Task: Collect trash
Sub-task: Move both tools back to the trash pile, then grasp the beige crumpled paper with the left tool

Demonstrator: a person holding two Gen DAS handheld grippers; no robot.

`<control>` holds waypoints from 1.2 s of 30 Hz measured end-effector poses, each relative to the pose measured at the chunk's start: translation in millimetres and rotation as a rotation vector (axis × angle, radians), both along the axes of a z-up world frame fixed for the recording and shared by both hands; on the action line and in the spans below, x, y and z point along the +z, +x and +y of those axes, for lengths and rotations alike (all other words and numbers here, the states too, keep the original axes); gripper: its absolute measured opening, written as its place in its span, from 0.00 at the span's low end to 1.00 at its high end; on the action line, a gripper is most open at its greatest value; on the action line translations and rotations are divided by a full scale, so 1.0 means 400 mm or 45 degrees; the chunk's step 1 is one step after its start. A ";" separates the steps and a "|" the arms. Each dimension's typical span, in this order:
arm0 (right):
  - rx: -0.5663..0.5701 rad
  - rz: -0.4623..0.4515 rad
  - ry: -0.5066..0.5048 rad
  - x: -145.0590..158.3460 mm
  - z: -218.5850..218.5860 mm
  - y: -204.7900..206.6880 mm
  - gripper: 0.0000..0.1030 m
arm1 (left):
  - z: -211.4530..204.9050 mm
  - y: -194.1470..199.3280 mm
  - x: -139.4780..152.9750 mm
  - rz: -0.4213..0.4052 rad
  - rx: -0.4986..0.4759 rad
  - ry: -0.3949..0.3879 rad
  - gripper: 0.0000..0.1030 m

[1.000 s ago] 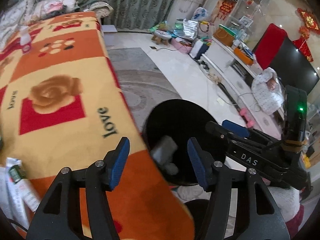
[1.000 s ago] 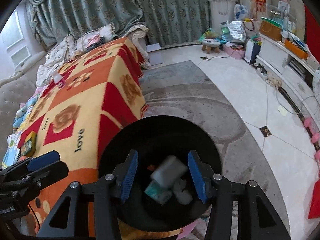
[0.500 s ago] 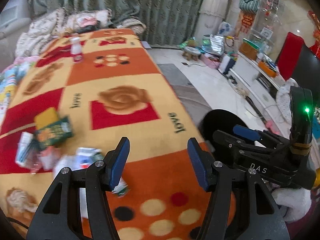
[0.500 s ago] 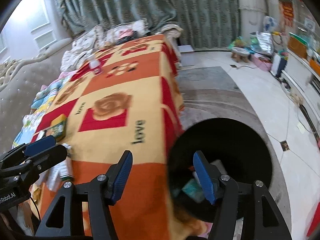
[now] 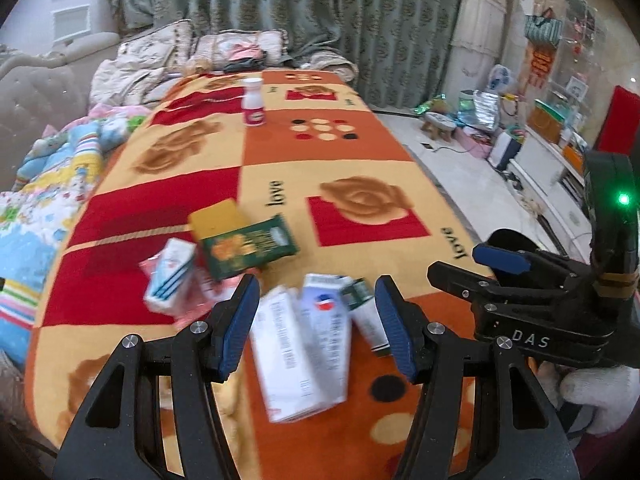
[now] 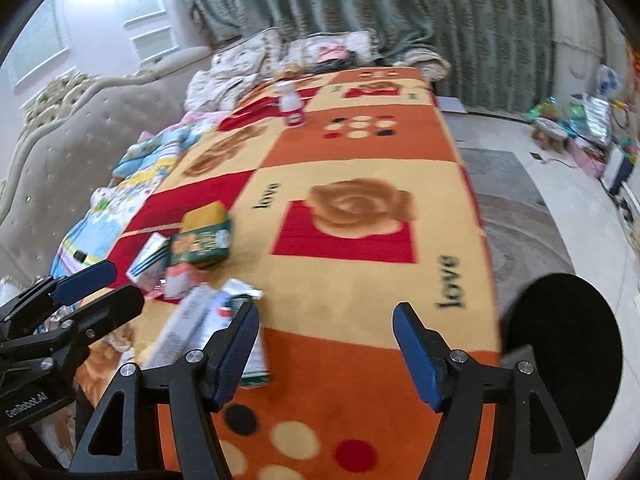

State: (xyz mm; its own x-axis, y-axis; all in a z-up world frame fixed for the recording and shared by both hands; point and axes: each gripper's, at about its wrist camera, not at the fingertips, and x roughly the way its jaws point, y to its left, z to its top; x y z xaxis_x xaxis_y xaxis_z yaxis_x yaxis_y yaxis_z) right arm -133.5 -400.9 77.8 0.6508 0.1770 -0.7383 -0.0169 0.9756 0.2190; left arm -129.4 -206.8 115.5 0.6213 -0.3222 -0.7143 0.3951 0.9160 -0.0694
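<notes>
left gripper [image 5: 316,320] – angled down over the blanketed bench [image 5: 360,168], jaws apart, empty | white cartons [image 5: 304,344] between its fingers at 6 o'clock | right gripper [image 6: 326,344] – just widened, empty | black bin [image 6: 560,364] at 4 o'clock

Both looking forward and steeply down from close above the patterned blanket [image 5: 360,152]; left view over the scattered cartons [image 5: 304,344], right view further right, taking in the black bin [image 6: 568,364]; shared: blanket, cartons, white bottle [image 6: 292,106]
</notes>
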 end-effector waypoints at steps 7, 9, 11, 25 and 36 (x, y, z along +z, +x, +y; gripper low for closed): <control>0.098 0.006 -0.017 0.005 0.108 0.032 0.68 | 0.097 0.007 -0.018 0.002 0.070 0.035 0.57; 0.119 0.009 -0.022 0.006 0.130 0.038 0.69 | 0.114 0.009 -0.025 0.006 0.081 0.043 0.57; 0.141 0.010 -0.027 0.008 0.154 0.046 0.69 | 0.133 0.011 -0.031 0.010 0.093 0.054 0.57; 0.243 0.059 -0.052 -0.012 0.264 0.099 0.73 | 0.233 0.029 -0.078 0.059 0.161 0.080 0.57; 0.299 0.104 -0.049 -0.036 0.317 0.138 0.75 | 0.325 0.041 -0.119 0.110 0.194 0.122 0.57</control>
